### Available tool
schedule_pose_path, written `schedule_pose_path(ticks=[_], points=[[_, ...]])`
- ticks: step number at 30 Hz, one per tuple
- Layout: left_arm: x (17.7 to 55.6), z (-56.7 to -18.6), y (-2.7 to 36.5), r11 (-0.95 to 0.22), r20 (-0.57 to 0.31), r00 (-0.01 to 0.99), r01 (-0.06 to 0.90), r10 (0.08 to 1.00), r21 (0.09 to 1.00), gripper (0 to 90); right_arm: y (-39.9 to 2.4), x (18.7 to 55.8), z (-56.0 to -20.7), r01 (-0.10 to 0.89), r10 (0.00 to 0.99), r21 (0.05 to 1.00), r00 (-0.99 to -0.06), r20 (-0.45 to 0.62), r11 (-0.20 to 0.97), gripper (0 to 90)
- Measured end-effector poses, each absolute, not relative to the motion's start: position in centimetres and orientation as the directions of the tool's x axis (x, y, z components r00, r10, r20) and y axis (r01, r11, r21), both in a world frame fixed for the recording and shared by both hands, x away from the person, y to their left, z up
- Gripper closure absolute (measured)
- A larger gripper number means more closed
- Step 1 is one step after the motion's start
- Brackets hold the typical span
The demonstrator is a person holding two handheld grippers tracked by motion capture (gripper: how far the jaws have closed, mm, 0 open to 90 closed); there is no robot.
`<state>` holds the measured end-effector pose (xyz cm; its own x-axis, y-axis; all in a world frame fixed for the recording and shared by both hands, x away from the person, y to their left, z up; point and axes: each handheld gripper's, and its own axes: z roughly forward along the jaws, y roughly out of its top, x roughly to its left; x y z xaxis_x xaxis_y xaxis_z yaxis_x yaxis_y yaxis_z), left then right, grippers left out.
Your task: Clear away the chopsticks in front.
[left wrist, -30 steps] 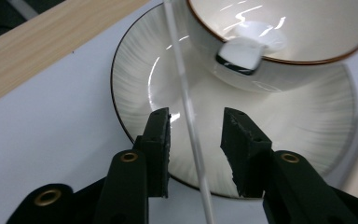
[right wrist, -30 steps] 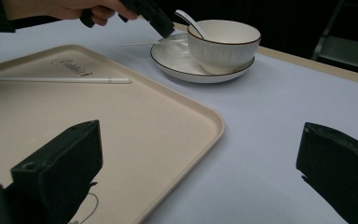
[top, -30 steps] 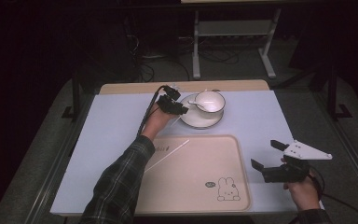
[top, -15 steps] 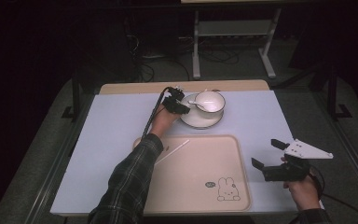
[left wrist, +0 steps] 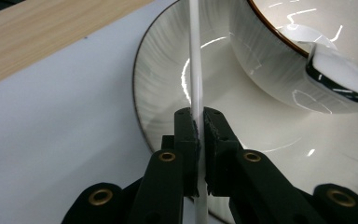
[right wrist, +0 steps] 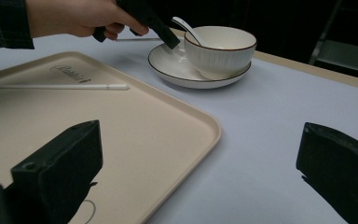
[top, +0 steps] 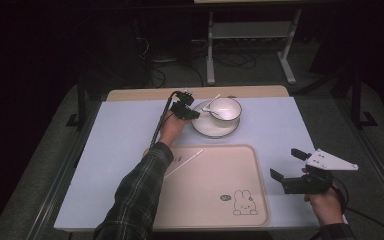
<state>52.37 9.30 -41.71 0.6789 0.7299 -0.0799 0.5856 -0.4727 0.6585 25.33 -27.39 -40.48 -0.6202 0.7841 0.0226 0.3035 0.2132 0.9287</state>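
Dark room all around, and one pale blue desk [top: 105, 165] lit in the middle of it. Closest to the near edge sits the beige tray [top: 215, 220] with its little rabbit print [top: 244, 202] at the near right corner. Just off the tray's right rim, by the desk's near right corner, the right gripper [top: 289, 165] hovers over bare desk, jaws spread wide, nothing between them, a hand wrapped round its body.

Moving up the tray: one white chopstick [top: 182, 164] lies slanted across its far left corner.

Now the action, out toward the far edge. A plaid sleeve [top: 135, 195] stretches across the tray's left side, and the left gripper [left wrist: 200, 122] has just been closing; its jaws are pinched tight on the second white chopstick [left wrist: 195, 60], which runs straight up between the pads. The stick lies over the left part of the saucer [left wrist: 163, 93], just beside the bowl's wall, and whether it touches either I can't tell.

That brown-rimmed bowl [top: 225, 111] stands on the saucer near the middle of the far edge, with a white spoon [top: 209, 109] leaning out over its left rim. Beyond, a strip of bare wood [top: 145, 94].
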Motion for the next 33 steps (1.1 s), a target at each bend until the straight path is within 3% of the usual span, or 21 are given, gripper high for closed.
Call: schedule_pose_path(ticks=[14, 24, 33], points=[[49.5, -38.7, 13.6, -0.457, -0.081, 0.677, 0.575, 0.732, 0.678, 84.6, -27.3, 25.2, -40.4, 0.297, 0.782, 0.929, -0.623, 0.015, 0.219, 0.0], [45.1, -37.4, 18.0, -0.441, -0.08, 0.662, 0.58, 0.745, 0.685, 84.6, -27.1, 25.2, -40.4, 0.297, 0.781, 0.927, -0.625, 0.008, 0.228, 0.0], [39.5, -37.8, 20.5, -0.394, -0.134, 0.657, 0.59, 0.742, 0.705, 84.6, -26.9, 25.1, -40.4, 0.295, 0.778, 0.926, -0.628, 0.002, 0.236, 0.0]])
